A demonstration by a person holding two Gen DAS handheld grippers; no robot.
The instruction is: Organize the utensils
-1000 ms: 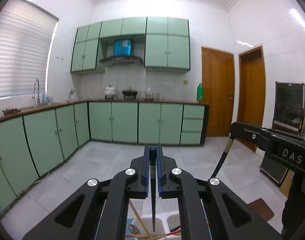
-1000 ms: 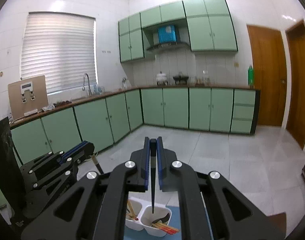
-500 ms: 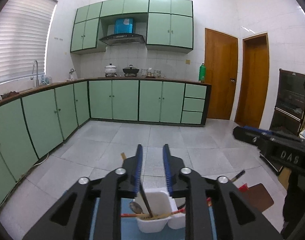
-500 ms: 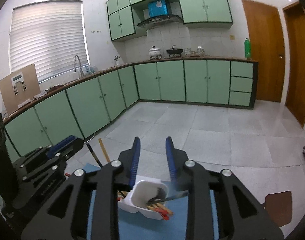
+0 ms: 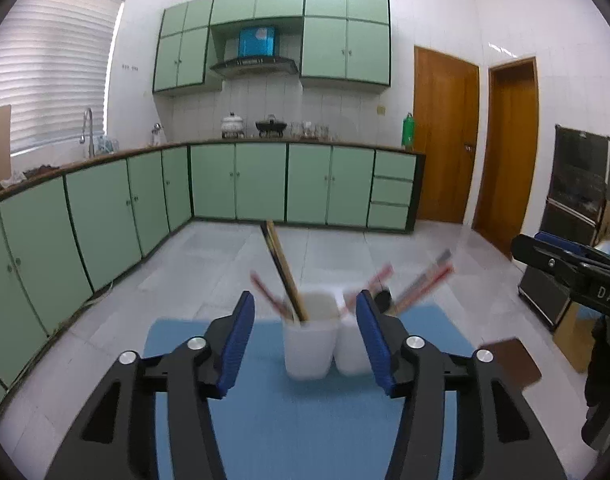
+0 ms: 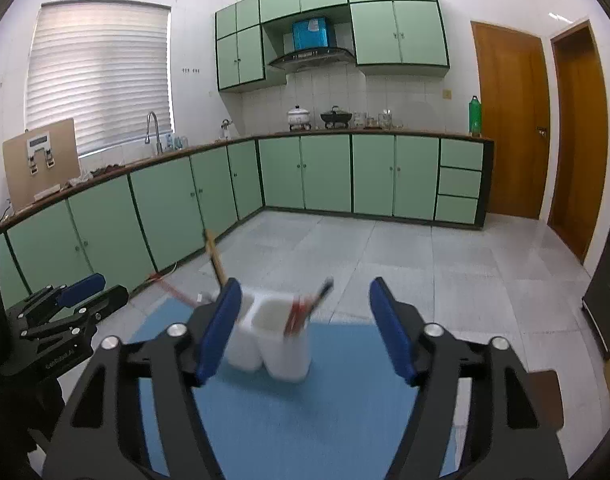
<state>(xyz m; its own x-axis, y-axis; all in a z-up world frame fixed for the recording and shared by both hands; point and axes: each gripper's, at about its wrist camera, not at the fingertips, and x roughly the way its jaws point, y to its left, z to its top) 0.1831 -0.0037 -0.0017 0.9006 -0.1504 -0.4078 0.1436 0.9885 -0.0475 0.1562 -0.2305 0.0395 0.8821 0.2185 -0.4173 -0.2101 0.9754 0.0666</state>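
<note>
Two joined white cups (image 5: 309,340) stand upright on the blue mat (image 5: 265,420), dead ahead of both claws. The left gripper (image 5: 305,340) has just been opening; its jaws are apart and empty, level with the cups' near side. The right gripper (image 6: 305,328) has done likewise, a bit wider. Chopsticks (image 5: 283,272) lean up and away out of the cups, long axis steep. Neither claw looks clearly nearer.

The two white holders (image 5: 308,344) are showing smooth, matt plastic. The blue mat (image 5: 305,420) is looking flat and matt. The wooden chopsticks (image 5: 283,268) are showing a dull grain, while the floor tiles (image 6: 405,248) are gleaming faintly.
</note>
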